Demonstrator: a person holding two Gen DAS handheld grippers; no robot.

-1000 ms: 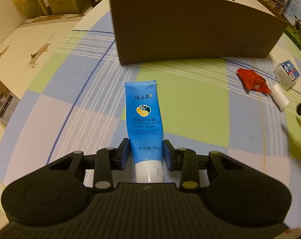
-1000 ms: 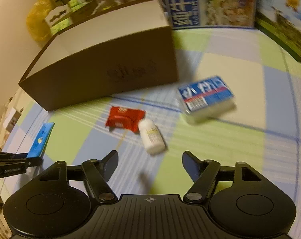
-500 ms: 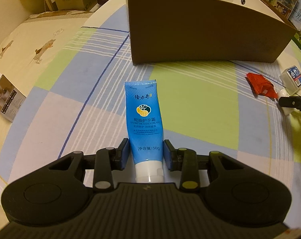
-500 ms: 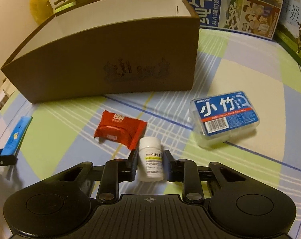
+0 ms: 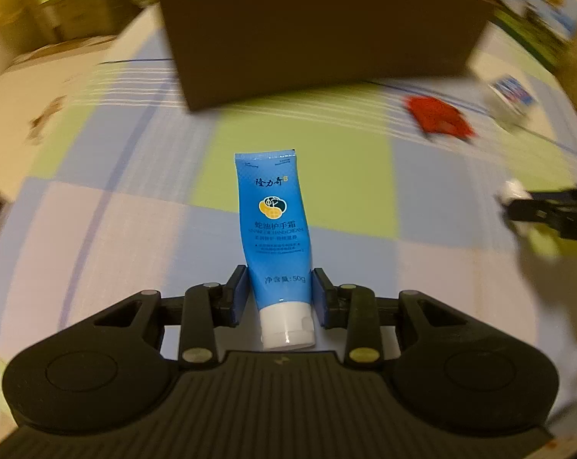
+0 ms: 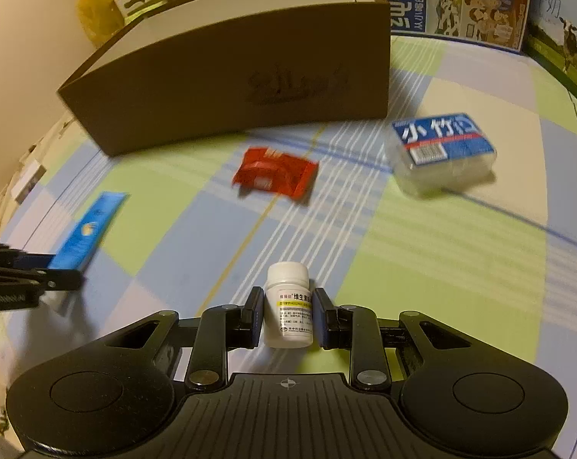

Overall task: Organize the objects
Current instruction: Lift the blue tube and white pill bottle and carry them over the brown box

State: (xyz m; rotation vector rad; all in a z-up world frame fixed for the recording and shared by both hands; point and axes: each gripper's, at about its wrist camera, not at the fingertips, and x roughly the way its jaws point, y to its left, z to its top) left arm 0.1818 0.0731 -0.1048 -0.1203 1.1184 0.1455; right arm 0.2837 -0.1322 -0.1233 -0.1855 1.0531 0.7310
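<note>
With both grippers loaded, the sort looks mid-way at best: nothing is visibly in the box (image 6: 227,76) yet.

Left gripper (image 5: 280,298): jaws clamped on the blue tube (image 5: 275,229) near its cap end, tail pointing to 12 o'clock at the box.
Right gripper (image 6: 288,317): jaws closed on the white bottle (image 6: 288,306), cap forward.

Left on the cloth (image 6: 441,252): red packet (image 6: 277,174) at 12 o'clock of the right gripper, in front of the box; floss case (image 6: 441,153) at 1 o'clock, near the box's right corner. My guess is both held items go to the box, then those two.

Unclear: the box floor is hidden by its front wall, so contents are unknown. Left view is motion-blurred, packet and case are smears there. Can't tell for sure whether either held item is off the cloth. Bottle label only partly readable.
</note>
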